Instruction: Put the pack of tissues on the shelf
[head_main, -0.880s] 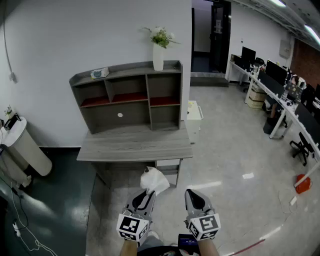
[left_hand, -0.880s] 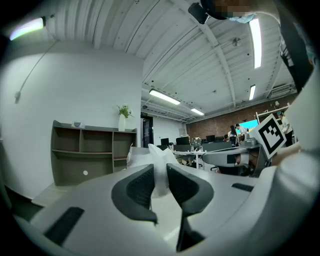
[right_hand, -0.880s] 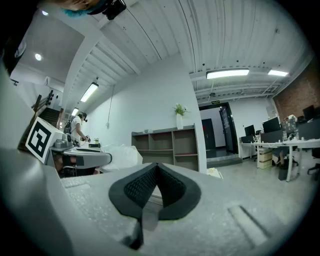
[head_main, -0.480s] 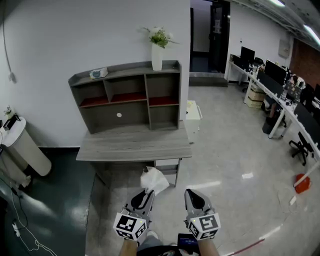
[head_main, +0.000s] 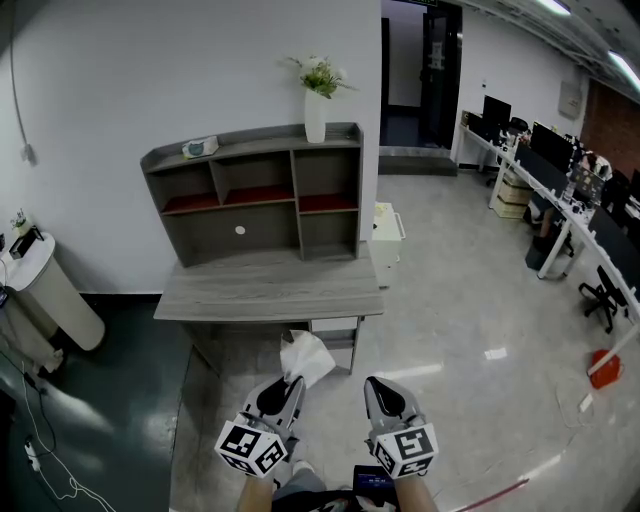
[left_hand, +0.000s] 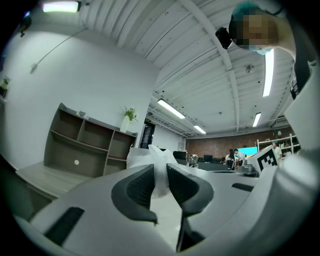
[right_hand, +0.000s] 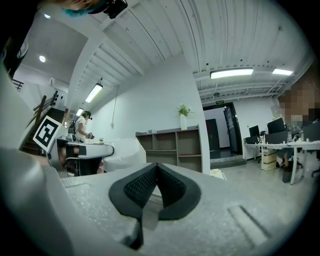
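Observation:
The white pack of tissues (head_main: 305, 358) hangs in front of the desk, pinched at its lower end by my left gripper (head_main: 285, 384), which is shut on it. In the left gripper view the pack (left_hand: 159, 165) stands up between the two dark pads. My right gripper (head_main: 380, 392) is beside it to the right, shut and holding nothing; in the right gripper view its pads (right_hand: 157, 176) meet at the tips. The grey shelf unit (head_main: 262, 190) stands at the back of the desk, with open compartments.
A grey desk (head_main: 268, 286) stands against the white wall. On the shelf top stand a white vase with flowers (head_main: 316, 115) and a small object (head_main: 199, 147). A white bin (head_main: 50, 295) is at left, office desks and chairs (head_main: 570, 210) at far right.
Both grippers have drifted slightly left and nearer the camera; the tissue pack stays gripped in the left one.

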